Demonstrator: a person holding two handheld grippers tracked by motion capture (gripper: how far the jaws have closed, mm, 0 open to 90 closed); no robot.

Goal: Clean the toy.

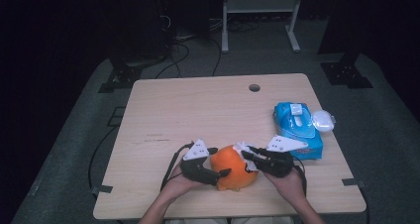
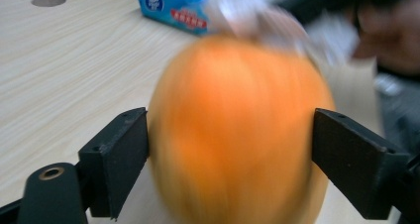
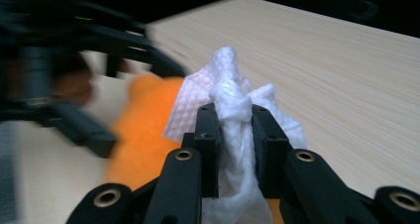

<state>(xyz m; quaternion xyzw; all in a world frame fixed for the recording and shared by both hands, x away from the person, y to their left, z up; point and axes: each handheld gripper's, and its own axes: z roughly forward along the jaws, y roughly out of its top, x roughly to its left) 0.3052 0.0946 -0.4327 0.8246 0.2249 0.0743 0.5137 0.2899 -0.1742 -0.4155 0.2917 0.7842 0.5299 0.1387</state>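
A round orange soft thing (image 1: 232,173) (image 2: 237,130) (image 3: 143,135) sits near the table's front edge. My left gripper (image 1: 219,161) (image 2: 230,149) is open, one black jaw close on each side of it; the orange thing is blurred while the jaws are sharp, and whether the pads touch it I cannot tell. My right gripper (image 1: 246,155) (image 3: 235,120) comes in from the right, shut on a crumpled white tissue (image 1: 242,148) (image 3: 228,75) (image 2: 257,11). The tissue lies against the top right of the orange thing.
A blue pack of wipes (image 1: 297,127) (image 2: 173,6) lies on the wooden table (image 1: 198,110) to the right, a white oval lid (image 1: 323,120) beside it at the edge. A cable hole (image 1: 254,87) (image 2: 48,0) is at the far middle.
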